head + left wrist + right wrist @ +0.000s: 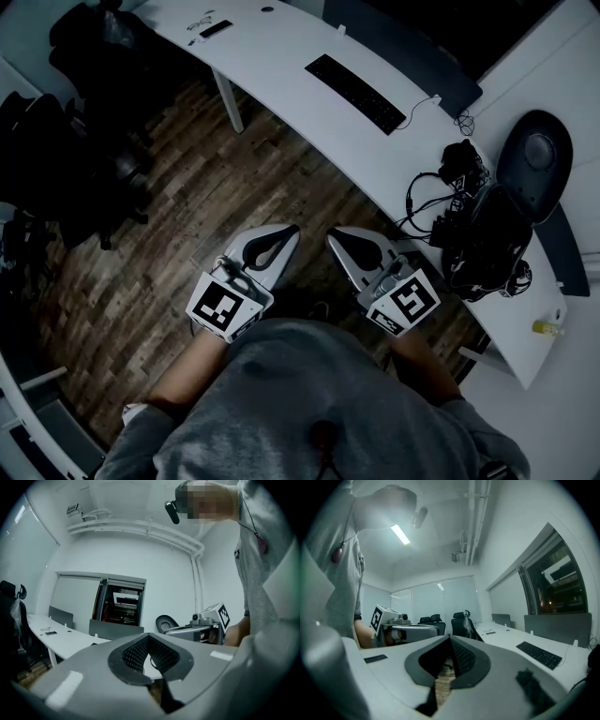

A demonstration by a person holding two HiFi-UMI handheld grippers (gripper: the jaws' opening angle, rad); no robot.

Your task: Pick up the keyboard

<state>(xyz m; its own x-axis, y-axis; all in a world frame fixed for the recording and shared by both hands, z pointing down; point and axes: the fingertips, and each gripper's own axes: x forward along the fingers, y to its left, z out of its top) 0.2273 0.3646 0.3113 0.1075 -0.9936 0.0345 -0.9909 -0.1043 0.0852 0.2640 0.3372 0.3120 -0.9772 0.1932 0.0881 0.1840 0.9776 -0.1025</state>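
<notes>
Keyboard (356, 94): lies flat on the white desk (281, 66), well apart from both tools, ahead of you and a little to your right.
Long axis: runs along the desk, slanting from upper left to lower right in the head view.
Nearer hand: your right gripper (335, 236), by my judgement; its own view has the keyboard right of the jaws.
Tool state: right gripper and left gripper (287, 232) are both clenched, with nothing between the jaws.
</notes>
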